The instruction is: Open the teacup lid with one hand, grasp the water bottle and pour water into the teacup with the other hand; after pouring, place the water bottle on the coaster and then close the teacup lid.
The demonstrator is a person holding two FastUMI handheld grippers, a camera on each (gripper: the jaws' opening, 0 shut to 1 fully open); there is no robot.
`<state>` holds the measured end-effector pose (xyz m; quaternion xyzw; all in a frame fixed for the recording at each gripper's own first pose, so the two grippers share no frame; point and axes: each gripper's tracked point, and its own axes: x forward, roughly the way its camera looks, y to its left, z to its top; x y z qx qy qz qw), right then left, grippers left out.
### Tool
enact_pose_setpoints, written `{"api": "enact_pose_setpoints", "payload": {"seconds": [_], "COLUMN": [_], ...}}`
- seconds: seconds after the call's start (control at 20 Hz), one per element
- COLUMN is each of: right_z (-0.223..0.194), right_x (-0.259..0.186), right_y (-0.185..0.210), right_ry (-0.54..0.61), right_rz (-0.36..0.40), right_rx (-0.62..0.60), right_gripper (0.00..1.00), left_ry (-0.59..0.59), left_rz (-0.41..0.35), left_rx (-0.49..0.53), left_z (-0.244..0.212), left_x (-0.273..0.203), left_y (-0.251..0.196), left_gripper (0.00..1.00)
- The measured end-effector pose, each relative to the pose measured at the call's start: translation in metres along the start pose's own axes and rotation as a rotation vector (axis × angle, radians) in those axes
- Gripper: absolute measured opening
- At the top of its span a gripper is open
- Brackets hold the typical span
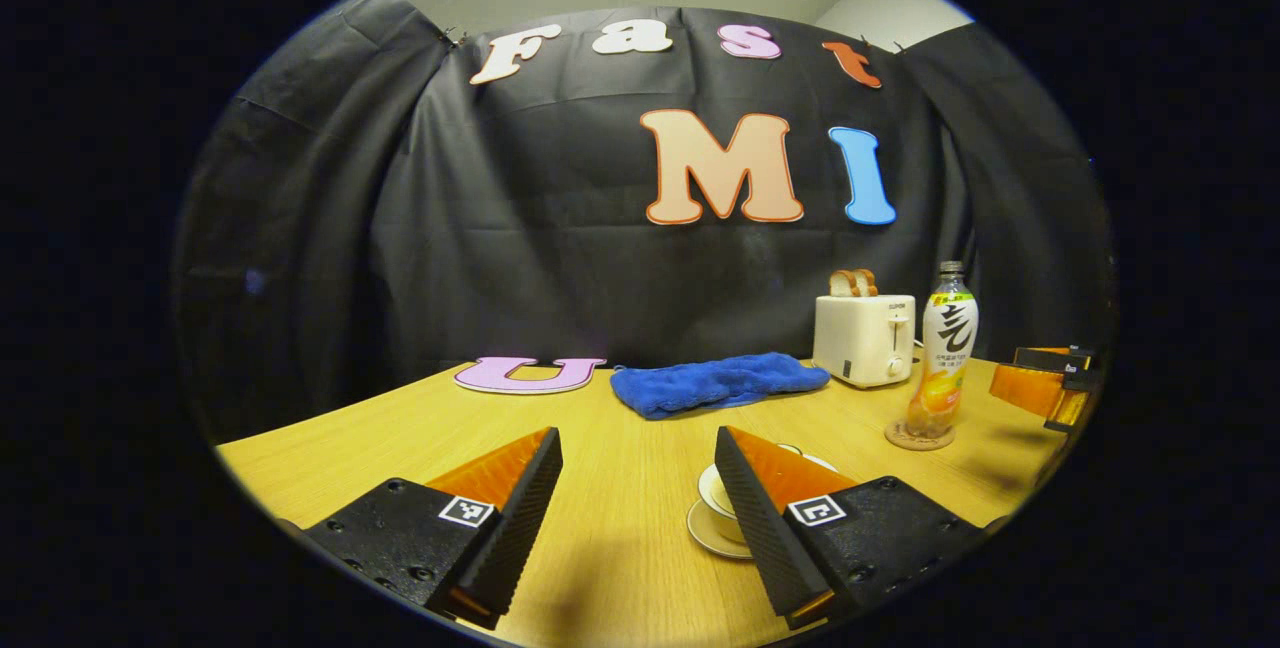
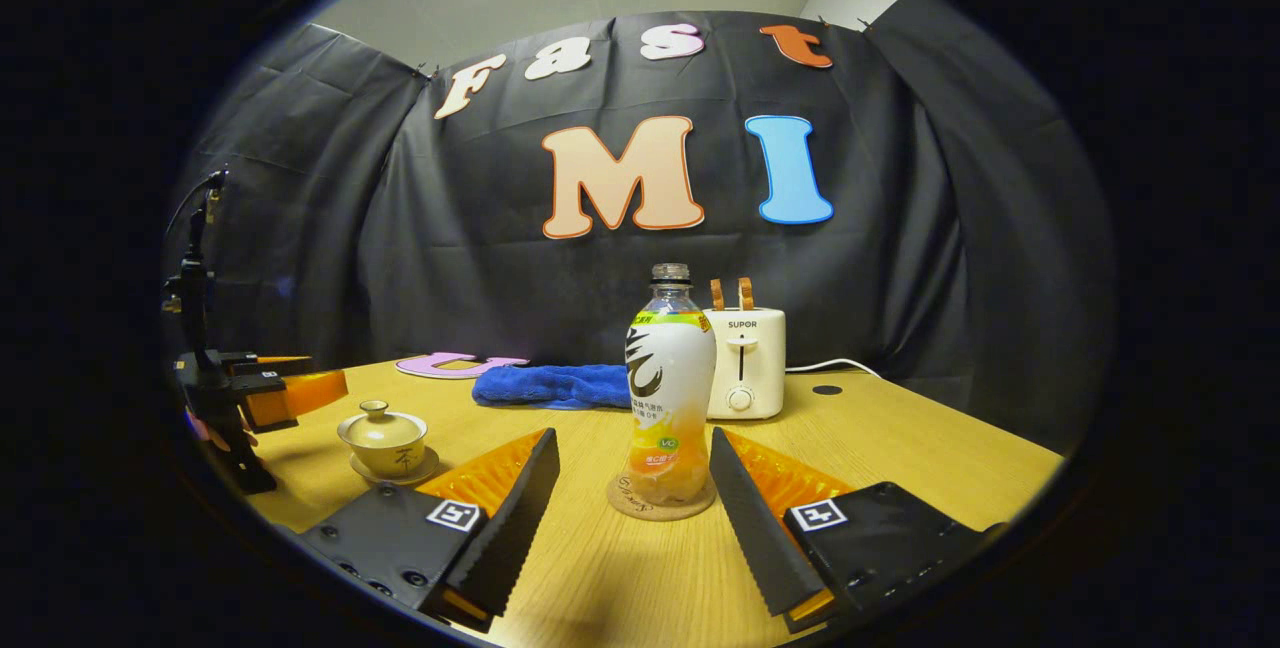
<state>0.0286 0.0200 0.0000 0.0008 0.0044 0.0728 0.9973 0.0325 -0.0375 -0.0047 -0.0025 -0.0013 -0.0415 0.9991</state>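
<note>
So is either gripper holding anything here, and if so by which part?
Nothing is held. The left gripper and right gripper are both open; the water bottle stands on its coaster, ungripped.

The bottle [image 2: 669,390] stands upright on a round coaster [image 2: 660,500], capped, orange liquid low inside. Far to its left, the lidded teacup [image 2: 383,436] sits on its saucer [image 2: 396,472].

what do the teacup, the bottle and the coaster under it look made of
Teacup: likely glazed ceramic, with a smooth, pale sheen.
Bottle: clear plastic, liquid visible through it, with a printed wrap label.
Coaster: probably cork or wood, a matte tan disc.
</note>
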Motion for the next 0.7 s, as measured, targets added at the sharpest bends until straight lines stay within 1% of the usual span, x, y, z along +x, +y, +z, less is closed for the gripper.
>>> {"api": "enact_pose_setpoints", "payload": {"seconds": [0.05, 0.1, 0.2, 0.25, 0.35, 0.4, 0.45, 0.5, 0.55, 0.6, 0.65, 0.7], "right_z": [0.0, 0.0, 0.001, 0.0, 0.001, 0.001, 0.001, 0.001, 0.001, 0.001, 0.002, 0.002], "right_x": [0.0, 0.0, 0.0, 0.001, -0.001, -0.001, -0.001, -0.001, -0.002, -0.003, -0.005, -0.005], "right_y": [-0.001, -0.003, -0.009, -0.012, -0.017, -0.02, -0.023, -0.027, -0.032, -0.038, -0.043, -0.047], "right_ry": [0.0, 0.0, -0.001, -0.003, -0.004, -0.004, -0.005, -0.005, -0.007, -0.008, -0.01, -0.01], "right_rz": [-0.005, -0.014, -0.044, -0.061, -0.088, -0.104, -0.122, -0.143, -0.169, -0.198, -0.227, -0.249], "right_rx": [0.0, -0.001, -0.002, -0.001, -0.003, -0.004, -0.004, -0.005, -0.006, -0.007, -0.008, -0.009], "right_gripper": [0.98, 0.95, 0.95, 0.93, 0.97, 0.95, 0.93, 0.95, 0.95, 0.98, 0.95, 0.97], "left_ry": [0.0, 0.001, 0.001, 0.001, 0.002, 0.002, 0.002, 0.002, 0.003, 0.002, 0.002, 0.003], "left_rz": [0.009, 0.019, 0.036, 0.048, 0.077, 0.095, 0.112, 0.121, 0.122, 0.122, 0.122, 0.122], "left_rx": [0.0, 0.0, 0.0, 0.001, 0.001, 0.002, 0.003, 0.002, 0.003, 0.002, 0.002, 0.003], "left_z": [0.0, 0.001, 0.0, 0.0, -0.001, 0.0, -0.001, 0.0, 0.0, 0.0, 0.0, 0.0], "left_x": [-0.001, -0.001, -0.002, -0.003, -0.005, -0.005, -0.006, -0.006, -0.007, -0.006, -0.006, -0.007], "left_y": [0.002, 0.004, 0.007, 0.01, 0.016, 0.019, 0.022, 0.023, 0.023, 0.022, 0.022, 0.023], "left_gripper": [0.9, 0.9, 0.9, 0.9, 0.9, 0.9, 0.9, 0.9, 0.9, 0.9, 0.9, 0.9]}}
